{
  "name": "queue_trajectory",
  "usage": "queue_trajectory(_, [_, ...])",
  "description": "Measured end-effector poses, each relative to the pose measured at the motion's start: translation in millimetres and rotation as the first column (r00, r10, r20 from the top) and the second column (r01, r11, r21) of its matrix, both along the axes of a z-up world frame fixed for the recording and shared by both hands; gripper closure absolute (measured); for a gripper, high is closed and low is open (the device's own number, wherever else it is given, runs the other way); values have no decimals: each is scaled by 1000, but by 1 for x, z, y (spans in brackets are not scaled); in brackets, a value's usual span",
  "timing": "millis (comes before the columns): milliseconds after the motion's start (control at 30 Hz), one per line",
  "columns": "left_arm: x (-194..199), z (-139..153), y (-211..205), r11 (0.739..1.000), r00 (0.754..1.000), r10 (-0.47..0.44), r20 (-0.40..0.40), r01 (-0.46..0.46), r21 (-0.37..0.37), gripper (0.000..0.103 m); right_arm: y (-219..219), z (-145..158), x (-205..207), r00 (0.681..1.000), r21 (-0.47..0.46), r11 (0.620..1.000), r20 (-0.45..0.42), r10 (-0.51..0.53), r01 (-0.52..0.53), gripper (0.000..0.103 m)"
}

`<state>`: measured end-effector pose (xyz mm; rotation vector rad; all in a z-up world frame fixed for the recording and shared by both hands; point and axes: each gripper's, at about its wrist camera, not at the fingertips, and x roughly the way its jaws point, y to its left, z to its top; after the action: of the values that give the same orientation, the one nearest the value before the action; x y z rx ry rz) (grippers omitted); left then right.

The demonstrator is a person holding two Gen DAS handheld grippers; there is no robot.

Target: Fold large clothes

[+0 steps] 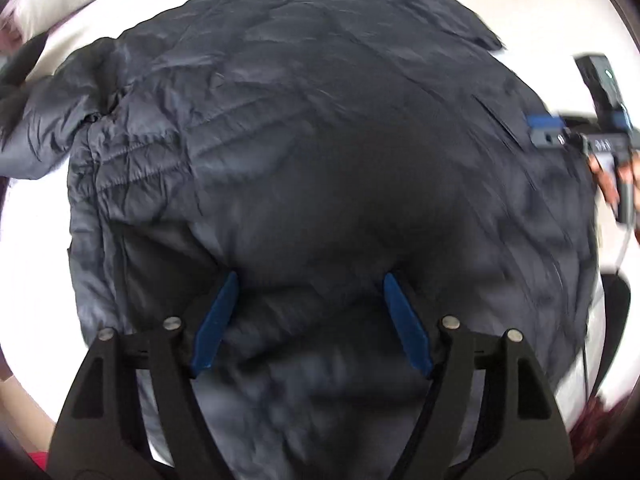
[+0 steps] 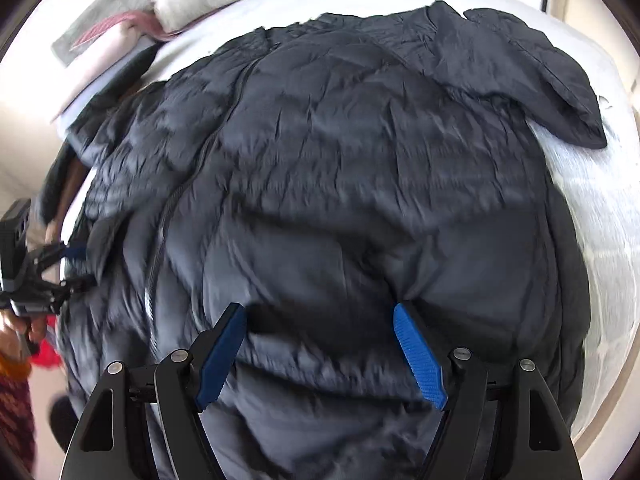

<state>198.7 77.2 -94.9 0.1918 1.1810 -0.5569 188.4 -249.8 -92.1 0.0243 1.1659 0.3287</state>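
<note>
A large dark quilted jacket lies spread on a white bed; it fills the right wrist view too, zipper running down its left side and one sleeve lying toward the far right. My left gripper is open, its blue fingers pressed down onto the jacket's near edge with fabric between them. My right gripper is open too, blue fingers resting on the padded fabric. The right gripper also shows at the far right of the left wrist view, and the left gripper at the left edge of the right wrist view.
Pillows and a folded pink-and-grey blanket lie at the head of the bed. White mattress shows to the right of the jacket. A red item lies on the floor at the left.
</note>
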Motion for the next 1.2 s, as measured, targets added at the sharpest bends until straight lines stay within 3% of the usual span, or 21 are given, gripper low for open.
queue_trajectory(100, [-31, 19, 18, 1000, 999, -5, -34, 4, -23, 27, -17, 16, -29, 1000, -9, 1000, -5, 21, -21, 26])
queue_trajectory(233, [-65, 33, 52, 994, 994, 106, 10, -106, -28, 23, -70, 42, -62, 995, 68, 994, 54, -88, 84, 22])
queue_trajectory(333, [-83, 24, 86, 972, 973, 229, -24, -230, -56, 23, -109, 38, -78, 978, 103, 975, 50, -205, 199, 18])
queue_trajectory(467, [-94, -11, 110, 922, 918, 365, -153, -380, -79, 23, -140, 5, -92, 948, 201, 927, -70, -309, 317, 20])
queue_trajectory(533, [-102, -23, 113, 904, 903, 375, -208, -406, -132, 38, -144, -10, -97, 940, 239, 909, -115, -322, 341, 39])
queue_trajectory(567, [-107, -22, 111, 902, 906, 376, -195, -406, -149, 47, -143, -11, -99, 940, 235, 911, -107, -323, 339, 54])
queue_trajectory(600, [-112, -20, 108, 904, 912, 365, -188, -396, -162, 68, -144, -10, -101, 942, 262, 905, -102, -320, 336, 72])
queue_trajectory(633, [-116, -21, 105, 903, 912, 356, -202, -392, -175, 84, -147, -11, -104, 941, 319, 886, -114, -318, 338, 80])
queue_trajectory(667, [-119, -24, 105, 899, 904, 363, -226, -403, -171, 85, -151, -12, -105, 938, 351, 870, -124, -324, 347, 84])
queue_trajectory(733, [-125, -29, 100, 909, 904, 361, -231, -396, -127, 85, -147, -18, -106, 938, 231, 909, -109, -331, 347, 84])
queue_trajectory(767, [-125, -28, 96, 916, 908, 355, -222, -386, -114, 85, -143, -18, -106, 941, 193, 922, -97, -323, 336, 84])
queue_trajectory(833, [-125, -17, 96, 917, 907, 369, -203, -390, -77, 75, -130, -6, -105, 950, 85, 947, -51, -308, 311, 83])
queue_trajectory(867, [-125, -7, 99, 915, 908, 379, -176, -396, -73, 72, -122, 2, -104, 953, 30, 953, -24, -301, 302, 77])
queue_trajectory(900, [-124, 1, 103, 913, 910, 384, -155, -400, -83, 64, -116, 8, -104, 955, -6, 955, -1, -298, 298, 73])
queue_trajectory(933, [-122, 12, 110, 907, 910, 396, -125, -409, -101, 47, -112, 15, -104, 957, -26, 956, 21, -290, 291, 69])
queue_trajectory(967, [-117, 21, 115, 899, 906, 413, -97, -422, -115, 38, -108, 23, -103, 959, -33, 958, 41, -282, 283, 55])
queue_trajectory(1000, [-111, 34, 124, 886, 896, 440, -55, -443, -133, 26, -107, 28, -104, 959, -31, 960, 56, -278, 280, 39])
queue_trajectory(1067, [-93, 58, 146, 851, 862, 507, 19, -496, -172, 25, -104, 39, -101, 957, -27, 960, 90, -275, 278, 29])
queue_trajectory(1200, [-38, 86, 185, 779, 788, 611, 77, -583, -231, 25, -89, 58, -86, 961, 3, 966, 102, -257, 258, 28])
